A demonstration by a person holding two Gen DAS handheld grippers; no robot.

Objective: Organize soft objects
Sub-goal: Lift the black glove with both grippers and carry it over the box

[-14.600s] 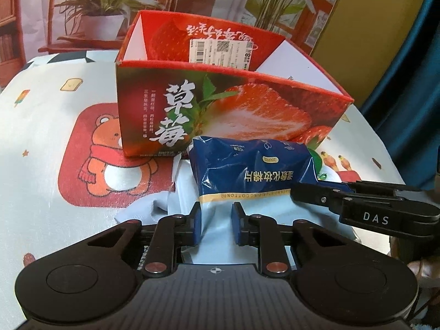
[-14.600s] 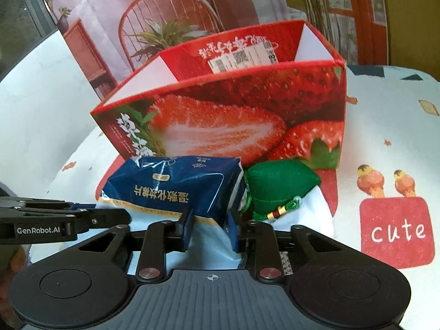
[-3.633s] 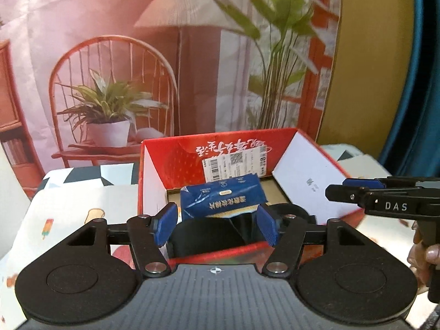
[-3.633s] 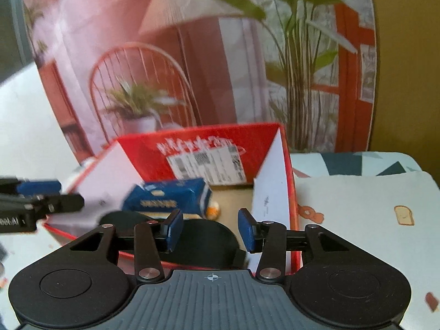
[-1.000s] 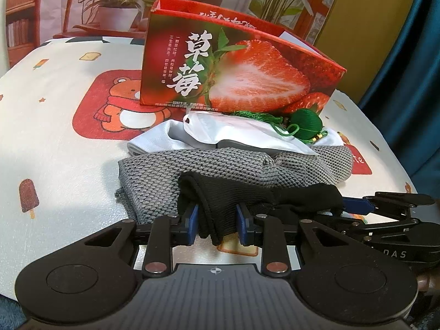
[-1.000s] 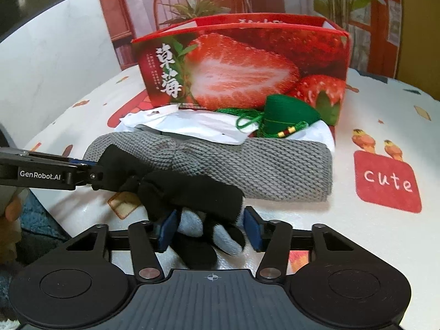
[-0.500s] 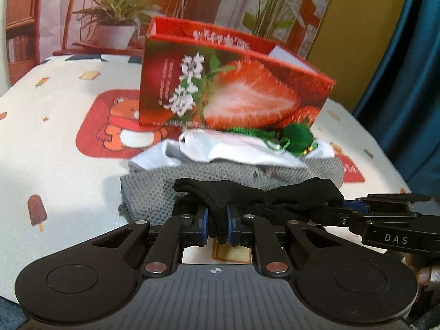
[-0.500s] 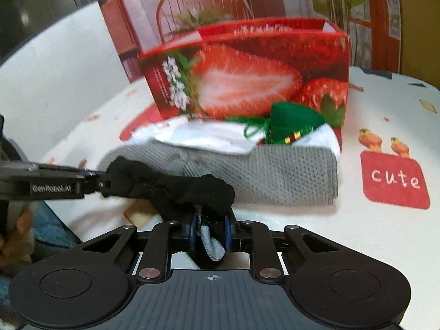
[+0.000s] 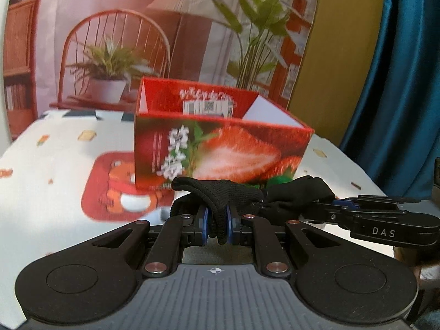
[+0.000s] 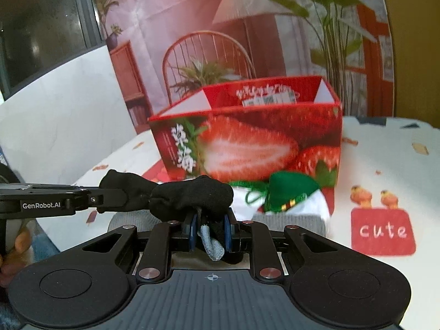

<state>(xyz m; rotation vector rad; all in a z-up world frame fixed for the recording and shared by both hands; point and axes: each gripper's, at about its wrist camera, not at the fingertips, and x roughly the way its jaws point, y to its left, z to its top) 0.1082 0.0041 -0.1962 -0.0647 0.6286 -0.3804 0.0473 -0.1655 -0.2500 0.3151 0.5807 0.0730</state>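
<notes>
Black glove (image 9: 228, 192) clamped between both tools

**Black glove held up before the strawberry box**

The black knit glove (image 9: 228, 192) with a grey-blue cuff tip hangs stretched and crumpled in front of the strawberry box (image 9: 220, 151); a green pouch (image 10: 291, 189) and grey cloth (image 10: 288, 221) lie against the box's front

Cartoon-print tablecloth (image 9: 63, 148) — printed backdrop (image 9: 170, 27) and blue curtain (image 9: 398, 82) behind.
</notes>
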